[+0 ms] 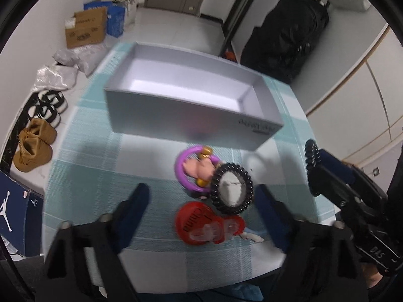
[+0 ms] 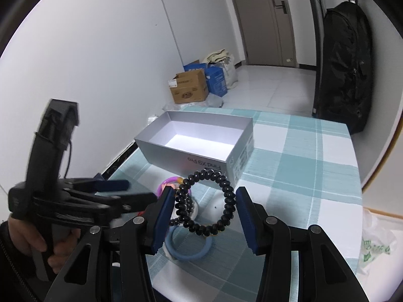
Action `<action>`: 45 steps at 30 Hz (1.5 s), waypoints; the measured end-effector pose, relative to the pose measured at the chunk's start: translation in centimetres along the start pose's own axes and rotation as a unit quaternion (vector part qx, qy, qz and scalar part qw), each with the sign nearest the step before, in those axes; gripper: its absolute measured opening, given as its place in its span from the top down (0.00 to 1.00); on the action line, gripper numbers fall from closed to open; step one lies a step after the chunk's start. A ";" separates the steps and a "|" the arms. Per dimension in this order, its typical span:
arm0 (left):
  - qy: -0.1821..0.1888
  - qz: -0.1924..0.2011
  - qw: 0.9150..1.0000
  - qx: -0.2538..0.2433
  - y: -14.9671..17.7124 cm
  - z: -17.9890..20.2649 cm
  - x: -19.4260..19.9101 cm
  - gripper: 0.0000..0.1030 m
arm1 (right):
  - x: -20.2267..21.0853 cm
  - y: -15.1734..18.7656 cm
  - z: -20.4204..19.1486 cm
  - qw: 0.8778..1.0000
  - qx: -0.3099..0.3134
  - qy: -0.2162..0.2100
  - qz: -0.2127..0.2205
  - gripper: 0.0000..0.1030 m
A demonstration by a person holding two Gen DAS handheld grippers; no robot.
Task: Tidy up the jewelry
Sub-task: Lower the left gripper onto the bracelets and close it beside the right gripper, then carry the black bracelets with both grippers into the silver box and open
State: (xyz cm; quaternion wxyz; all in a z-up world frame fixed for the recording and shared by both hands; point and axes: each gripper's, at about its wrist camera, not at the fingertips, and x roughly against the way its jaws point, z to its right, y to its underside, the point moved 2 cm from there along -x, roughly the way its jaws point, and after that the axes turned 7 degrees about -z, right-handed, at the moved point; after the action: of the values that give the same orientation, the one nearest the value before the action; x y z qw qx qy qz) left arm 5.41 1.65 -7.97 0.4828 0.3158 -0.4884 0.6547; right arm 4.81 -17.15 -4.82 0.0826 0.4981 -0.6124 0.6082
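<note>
My right gripper (image 2: pixel 205 210) clasped a black beaded bracelet (image 2: pixel 204 202) above the checked worktop (image 2: pixel 302 171), just near of the open grey box (image 2: pixel 161 148). My left gripper (image 1: pixel 201 196) hung spread wide over a purple ring (image 1: pixel 194 170), black coil band (image 1: pixel 231 191) and red charm (image 1: pixel 201 224).

The right gripper (image 2: pixel 204 205) holds a black bead bracelet (image 2: pixel 204 201) between its blue pads (image 2: pixel 163 216), lifted above the checked cloth (image 2: pixel 289 176), with a blue ring (image 2: pixel 187 248) lying just below it and a purple ring (image 2: pixel 165 185) just beyond its left finger. Straight ahead stands an open grey box (image 2: pixel 194 151), its printed side facing the tool. To the left, the left gripper (image 2: pixel 136 191) reaches in with fingers apart, gripped by a hand (image 2: pixel 50 244).
</note>
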 end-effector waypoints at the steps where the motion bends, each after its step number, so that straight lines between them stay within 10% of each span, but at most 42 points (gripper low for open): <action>1: -0.003 -0.003 1.000 -0.002 0.0 0.1 -0.1 0.31 | 0.2 0.1 0.2 1.000 0.000 0.000 0.001 0.53; 8: -0.011 -0.008 1.000 -0.019 0.1 0.7 -0.4 0.65 | 0.5 0.2 0.8 1.000 -0.005 -0.006 0.007 0.53; 23: -0.065 0.000 0.995 -0.080 -0.3 2.0 -0.9 0.94 | 1.3 0.1 1.1 1.000 -0.012 -0.014 0.016 0.53; 45: 0.006 0.055 0.998 -0.026 -1.9 1.2 2.1 0.95 | 1.0 -0.8 1.5 0.999 -0.029 -0.033 0.022 0.53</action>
State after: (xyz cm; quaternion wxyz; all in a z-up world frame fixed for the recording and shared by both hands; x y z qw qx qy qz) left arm 6.39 1.33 -5.06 0.4572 0.2721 -0.5188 0.6692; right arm 5.70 -18.71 -3.95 0.0633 0.5014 -0.6434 0.5751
